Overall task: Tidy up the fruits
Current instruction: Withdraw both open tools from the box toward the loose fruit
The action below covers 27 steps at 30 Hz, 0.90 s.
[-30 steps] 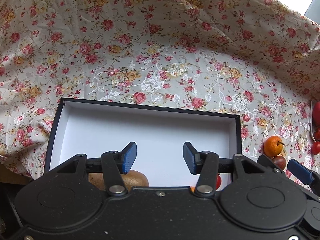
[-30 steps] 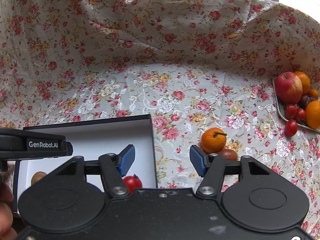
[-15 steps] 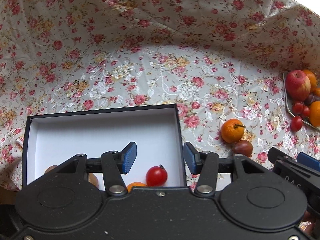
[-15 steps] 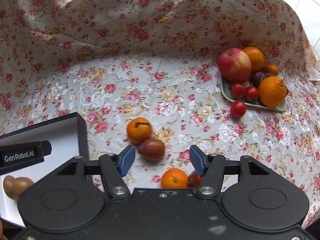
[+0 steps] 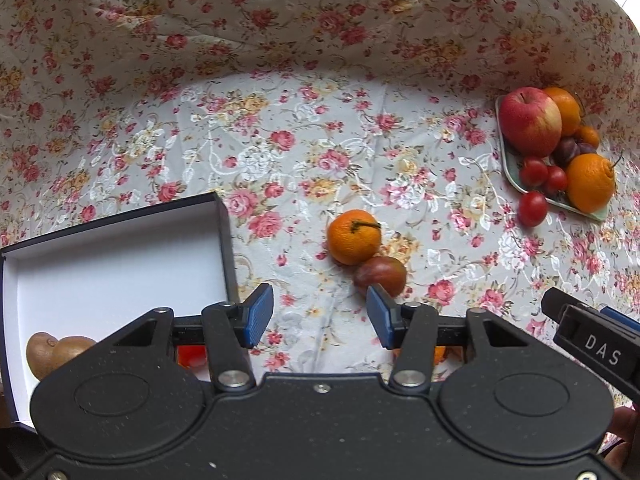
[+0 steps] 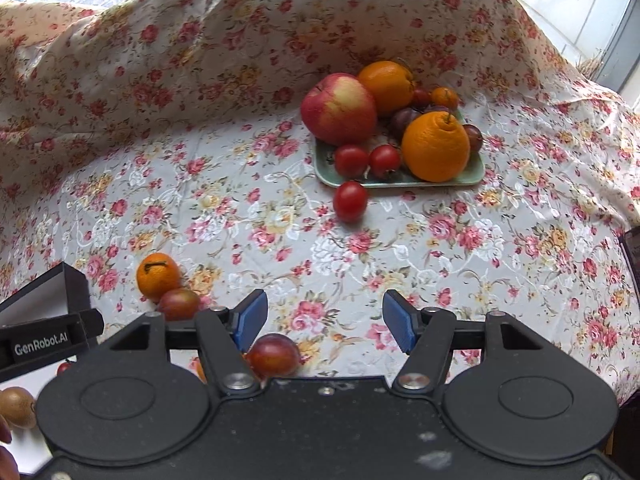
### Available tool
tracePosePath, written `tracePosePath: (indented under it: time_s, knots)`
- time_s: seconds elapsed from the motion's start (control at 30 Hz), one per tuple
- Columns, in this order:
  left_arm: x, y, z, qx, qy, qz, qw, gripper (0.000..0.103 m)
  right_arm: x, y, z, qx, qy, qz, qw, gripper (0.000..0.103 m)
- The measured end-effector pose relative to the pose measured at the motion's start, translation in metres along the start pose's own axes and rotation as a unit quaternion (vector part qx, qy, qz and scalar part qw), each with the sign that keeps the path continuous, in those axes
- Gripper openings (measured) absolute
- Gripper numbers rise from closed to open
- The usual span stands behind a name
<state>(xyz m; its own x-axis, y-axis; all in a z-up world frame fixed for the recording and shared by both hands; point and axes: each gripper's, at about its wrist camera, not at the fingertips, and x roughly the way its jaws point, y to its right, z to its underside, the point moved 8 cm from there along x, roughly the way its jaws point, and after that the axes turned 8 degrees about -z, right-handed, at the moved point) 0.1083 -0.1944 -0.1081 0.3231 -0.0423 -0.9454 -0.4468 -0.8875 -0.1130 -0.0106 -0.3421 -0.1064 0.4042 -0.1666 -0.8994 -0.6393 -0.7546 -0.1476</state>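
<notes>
Fruit lies in three places: some already in the white box [image 5: 116,264] at my left, some loose on the floral cloth [image 6: 400,264], most heaped on a green tray [image 6: 400,180] farther off.

Nearest me, my right gripper [image 6: 324,320] has just been opening its jaws; they stand wide and hold nothing. A plum [image 6: 274,354] sits just under its left finger, so a careless descent could knock it rolling. My left gripper [image 5: 320,316] is partly open and also holds nothing, hovering over bare cloth just right of the box wall; a second plum [image 5: 380,276] touches a mandarin [image 5: 354,236] just beyond its right finger, so nudging one would likely push the other.

The two grippers are close together and could collide. The box's dark wall is an edge to clear when carrying fruit in.

Farther out, open cloth gives free room. A tomato [image 6: 350,200] rests off the tray's front rim. The tray is crowded; pulling one fruit may spill others.
</notes>
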Motion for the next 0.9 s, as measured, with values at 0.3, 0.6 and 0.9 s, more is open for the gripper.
tracePosePath:
  time_s: [0.3,0.6,0.9]
  knots:
    - [0.018,0.030,0.005,0.027,-0.027,0.002,0.9993,0.057,0.004,0.052,-0.002,0.066,-0.021,-0.005,0.998,0.070]
    - [0.033,0.028,-0.009,0.021,-0.037,0.006,0.9991,0.057,0.015,0.064,-0.015,0.099,-0.034,-0.018,0.994,0.071]
    - [0.048,0.021,-0.021,0.006,-0.048,0.018,0.9987,0.057,0.031,0.059,-0.030,0.099,-0.041,-0.019,0.994,0.071]
